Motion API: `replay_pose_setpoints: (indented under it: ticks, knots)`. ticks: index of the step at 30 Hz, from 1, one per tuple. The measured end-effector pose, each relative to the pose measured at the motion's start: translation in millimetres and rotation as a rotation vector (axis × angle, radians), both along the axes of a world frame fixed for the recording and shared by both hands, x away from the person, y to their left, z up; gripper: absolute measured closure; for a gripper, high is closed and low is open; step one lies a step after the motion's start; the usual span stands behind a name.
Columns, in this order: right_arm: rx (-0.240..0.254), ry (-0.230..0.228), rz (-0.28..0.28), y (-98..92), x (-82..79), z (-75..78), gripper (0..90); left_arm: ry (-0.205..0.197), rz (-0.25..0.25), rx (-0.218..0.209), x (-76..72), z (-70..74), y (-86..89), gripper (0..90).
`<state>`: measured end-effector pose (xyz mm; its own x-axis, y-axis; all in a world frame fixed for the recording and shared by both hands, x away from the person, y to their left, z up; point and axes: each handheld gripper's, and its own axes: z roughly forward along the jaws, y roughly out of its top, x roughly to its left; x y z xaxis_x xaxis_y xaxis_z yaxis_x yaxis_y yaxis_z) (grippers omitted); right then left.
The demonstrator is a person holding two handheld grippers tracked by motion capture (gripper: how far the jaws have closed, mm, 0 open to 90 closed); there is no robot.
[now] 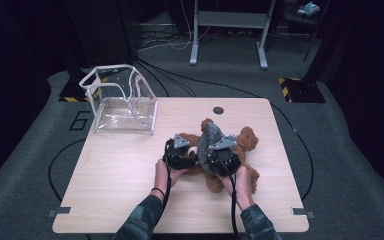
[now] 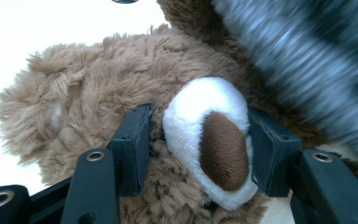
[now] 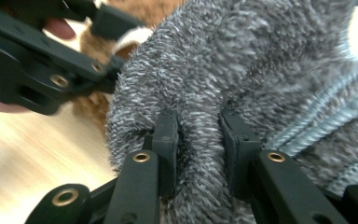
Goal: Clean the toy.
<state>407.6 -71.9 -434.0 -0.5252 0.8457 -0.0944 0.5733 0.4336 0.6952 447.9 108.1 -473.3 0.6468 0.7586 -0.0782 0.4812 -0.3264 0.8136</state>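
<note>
Left gripper (image 1: 180, 150) and right gripper (image 1: 219, 152): black bodies wearing grey three-cornered top plates, black cables trailing back. Jaws showing brass-ringed screw holes and flat black pads (image 2: 133, 140). Forearms wearing dark patterned sleeves (image 1: 142, 222); left wrist carrying a dark band.

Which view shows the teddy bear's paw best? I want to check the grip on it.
The left gripper view: the white and brown paw sits large between the left tool jaws. The high view has the tools and hands covering it; the right gripper view gives a blurred glimpse behind the grey sock.
</note>
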Motion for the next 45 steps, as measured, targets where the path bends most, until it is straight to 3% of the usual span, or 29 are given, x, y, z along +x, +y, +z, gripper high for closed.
replay_pose_setpoints:
  ticks: [10,20,23,25,28,31,36,40,45]
  knots:
    - [0.024,0.009,-0.02,-24.5,-1.5,-2.1,71.0,0.011,-0.002,-0.014,2.3,0.4,0.0,45.5]
    - [0.037,0.035,-0.159,-90.0,-8.4,-10.4,71.0,0.017,-0.007,-0.018,2.8,0.3,0.4,45.5]
    - [0.064,0.019,-0.195,-107.1,-8.8,-4.2,71.0,0.018,-0.012,-0.018,3.3,0.2,1.6,45.5]
    - [0.127,-0.024,-0.226,-123.9,-6.8,4.2,71.0,0.017,-0.014,-0.02,3.6,-0.1,1.8,45.6]
    - [0.186,-0.045,-0.239,-138.5,2.2,12.9,71.0,0.017,-0.014,-0.016,3.8,0.0,1.5,45.6]
    - [0.183,-0.032,-0.206,-132.6,13.4,12.9,71.0,0.024,-0.018,-0.017,3.8,0.2,1.7,45.6]
    - [0.116,0.013,-0.185,-114.1,33.7,-2.4,71.3,0.018,-0.022,-0.01,3.7,0.4,1.4,45.6]
    - [0.133,0.043,-0.242,-120.5,46.0,-12.3,71.5,0.023,-0.034,-0.006,4.4,0.7,2.5,45.6]
    - [0.076,0.069,-0.317,-130.5,61.1,-23.9,71.7,0.021,-0.032,-0.015,4.5,0.2,2.5,45.6]
